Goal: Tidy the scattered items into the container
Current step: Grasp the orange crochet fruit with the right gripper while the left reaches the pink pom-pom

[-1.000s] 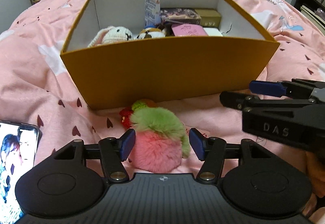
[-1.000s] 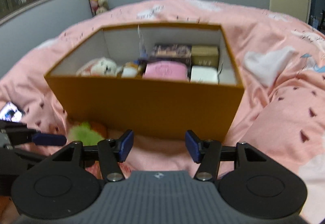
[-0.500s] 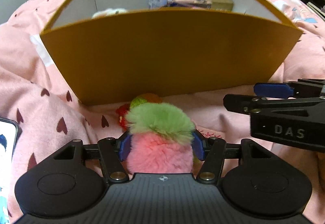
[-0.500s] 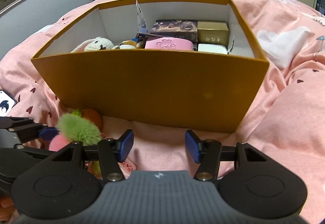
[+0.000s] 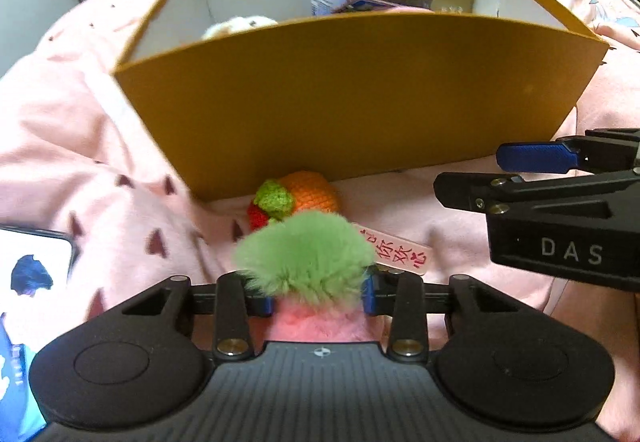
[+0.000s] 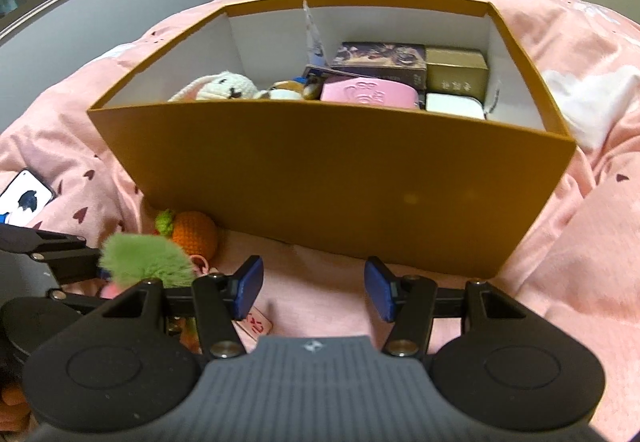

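- Since a second ago, the left gripper [image 5: 318, 300] has slid forward around the fluffy pink pompom with a green tuft [image 5: 306, 262], which earlier lay just ahead of its wide-spread fingers; its jaws are closing, and the two blue pads now press into the fur on either side.
- That pompom is outside the tall mustard-yellow cardboard box with white inner walls [image 5: 360, 101], on the pink heart-print bedspread [image 5: 80, 145] near the box's front wall.
- One crocheted orange fruit with a green and red top [image 5: 296, 197] lies between the pompom and the box, close against the box's front.
- One pale pink tag with red characters [image 5: 400, 254] lies flat beside the pompom.
- Right gripper [image 6: 314, 288] hovers over bare bedspread in front of the box, its two blue pads [image 6: 250, 288] standing apart with nothing between them.
- Inside the box, the right wrist view shows one white crocheted bunny [image 6: 224, 85], one small brown and white plush [image 6: 286, 89], one pink embossed case [image 6: 368, 93], one dark printed box [image 6: 380, 61], one gold box [image 6: 456, 69], one white box [image 6: 454, 105] and one upright printed card [image 6: 316, 37].
- One phone with a lit screen [image 5: 28, 282] lies on the bedspread to the left.
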`<state>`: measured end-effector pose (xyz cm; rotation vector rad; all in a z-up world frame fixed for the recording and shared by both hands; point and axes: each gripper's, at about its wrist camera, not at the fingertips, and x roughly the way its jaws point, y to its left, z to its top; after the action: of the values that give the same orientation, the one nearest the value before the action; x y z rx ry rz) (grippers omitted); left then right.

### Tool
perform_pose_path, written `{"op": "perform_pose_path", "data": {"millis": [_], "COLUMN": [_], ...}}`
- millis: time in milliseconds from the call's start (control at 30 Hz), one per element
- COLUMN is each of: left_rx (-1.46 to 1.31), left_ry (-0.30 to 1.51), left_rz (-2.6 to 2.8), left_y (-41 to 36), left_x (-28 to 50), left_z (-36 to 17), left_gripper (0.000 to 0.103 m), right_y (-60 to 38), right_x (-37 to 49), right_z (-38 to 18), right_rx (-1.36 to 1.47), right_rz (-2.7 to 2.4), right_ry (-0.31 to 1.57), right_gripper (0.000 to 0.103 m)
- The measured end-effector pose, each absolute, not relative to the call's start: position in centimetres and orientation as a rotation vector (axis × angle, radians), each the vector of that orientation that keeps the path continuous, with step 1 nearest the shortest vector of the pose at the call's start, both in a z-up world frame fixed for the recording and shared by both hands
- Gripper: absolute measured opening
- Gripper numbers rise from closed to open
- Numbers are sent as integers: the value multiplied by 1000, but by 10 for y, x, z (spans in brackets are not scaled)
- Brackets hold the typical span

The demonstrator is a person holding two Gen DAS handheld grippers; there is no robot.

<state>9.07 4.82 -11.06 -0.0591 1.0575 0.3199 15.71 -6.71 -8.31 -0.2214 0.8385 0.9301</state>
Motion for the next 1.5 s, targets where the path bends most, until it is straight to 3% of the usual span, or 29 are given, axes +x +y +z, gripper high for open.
{"op": "perform_pose_path", "data": {"millis": [100, 200, 300, 533, 633, 1033, 1500], "left_rx": [-52, -71, -94, -94, -103, -104, -86], "left_ry": [1054, 1050, 1040, 1047, 1055, 1094, 1108], "left_rz": [351, 377, 406, 404, 403, 399, 366], "left_y": [53, 63, 70, 68, 70, 71, 67], "left_x": [81, 75, 71, 74, 74, 81, 92], "left_z": [-106, -101, -99, -105, -107, -120, -132], "left_gripper": [43, 43, 43, 47, 48, 57, 51], "right_y": [-63, -53, -42, -13, -2, 29, -6], "right_x": [155, 155, 154, 159, 158, 166, 154], "right_z": [-80, -79, -77, -82, -86, -114, -89], "right_rx": [-226, -231, -232, -178, -163, -129, -210], "right_rz": [967, 1030, 1092, 1164, 1180, 1151, 1044], "right_ry": [832, 836, 839, 935, 972, 1099, 940], "right_gripper": [53, 39, 36, 37, 45, 54, 51]}}
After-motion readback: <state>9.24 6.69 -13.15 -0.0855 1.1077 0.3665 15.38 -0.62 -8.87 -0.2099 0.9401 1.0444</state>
